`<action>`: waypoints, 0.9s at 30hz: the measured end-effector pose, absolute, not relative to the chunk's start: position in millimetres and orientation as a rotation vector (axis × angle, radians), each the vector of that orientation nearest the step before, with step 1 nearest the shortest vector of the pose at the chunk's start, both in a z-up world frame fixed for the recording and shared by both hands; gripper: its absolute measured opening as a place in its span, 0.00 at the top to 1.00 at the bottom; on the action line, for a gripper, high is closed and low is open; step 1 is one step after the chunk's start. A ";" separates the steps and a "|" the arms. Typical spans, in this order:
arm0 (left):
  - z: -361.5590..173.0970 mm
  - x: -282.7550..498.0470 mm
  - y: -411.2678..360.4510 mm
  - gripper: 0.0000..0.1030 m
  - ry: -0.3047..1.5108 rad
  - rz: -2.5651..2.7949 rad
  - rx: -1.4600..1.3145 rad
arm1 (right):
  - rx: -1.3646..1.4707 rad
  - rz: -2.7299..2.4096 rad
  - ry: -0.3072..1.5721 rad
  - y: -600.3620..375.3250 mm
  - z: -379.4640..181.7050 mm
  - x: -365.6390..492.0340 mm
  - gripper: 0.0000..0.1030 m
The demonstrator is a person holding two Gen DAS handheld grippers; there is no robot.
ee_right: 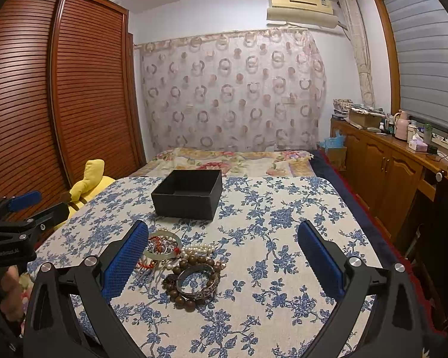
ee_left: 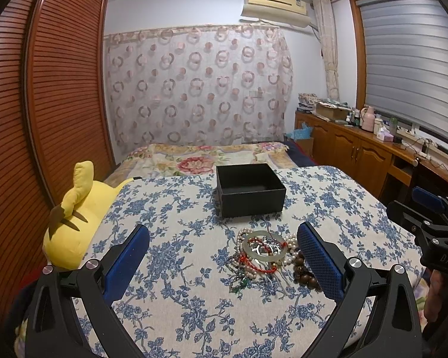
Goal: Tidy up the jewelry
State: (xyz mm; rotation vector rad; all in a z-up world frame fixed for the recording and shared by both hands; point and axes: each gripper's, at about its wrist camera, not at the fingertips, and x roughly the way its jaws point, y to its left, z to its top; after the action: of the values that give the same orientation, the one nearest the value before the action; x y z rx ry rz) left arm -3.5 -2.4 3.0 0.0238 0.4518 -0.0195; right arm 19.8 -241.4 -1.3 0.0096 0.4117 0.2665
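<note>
Left wrist view: floral-clothed bed (ee_left: 194, 298), louvred wardrobe (ee_left: 59, 89), jewelry heap (ee_left: 268, 253) before an empty black box (ee_left: 251, 191), left hand-held gripper (ee_left: 224, 256) spread apart; right wrist view: heap (beads, bangles) beside the likewise spread right hand-held gripper (ee_right: 224, 256).

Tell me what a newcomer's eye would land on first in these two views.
First, the tangle of jewelry heaped on the blue-flowered cloth, a pale bangle on top with pearls and brown wooden beads around it. Just beyond it sits an open, empty black box. Off the cloth's left edge lies a yellow plush toy, and both grippers, left gripper and right gripper, are open, holding nothing.
</note>
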 end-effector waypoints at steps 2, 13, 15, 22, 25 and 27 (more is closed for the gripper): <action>3.3 -3.8 -2.4 0.07 0.451 -0.019 0.025 | 0.009 0.267 0.411 -241.5 -1.2 19.8 0.02; 3.5 -3.6 -2.4 0.07 0.452 -0.019 0.024 | 0.010 0.267 0.410 -240.3 0.3 19.3 0.02; 3.5 -3.6 -2.5 0.07 0.452 -0.019 0.024 | 0.011 0.267 0.410 -240.4 0.4 19.4 0.02; 3.4 -3.6 -2.6 0.07 0.452 -0.019 0.025 | 0.011 0.268 0.409 -239.3 -0.8 20.7 0.02; 3.6 -3.8 -2.7 0.07 0.451 -0.019 0.025 | 0.011 0.267 0.410 -239.7 -0.4 19.8 0.02; 3.6 -3.7 -2.8 0.07 0.451 -0.019 0.025 | 0.011 0.267 0.410 -239.0 -0.5 20.8 0.02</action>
State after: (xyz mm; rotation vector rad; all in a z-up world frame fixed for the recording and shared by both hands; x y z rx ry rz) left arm -3.7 -2.8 3.6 0.0247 0.4511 -0.0190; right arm 20.8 -239.0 -0.5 0.0108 0.4103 0.2674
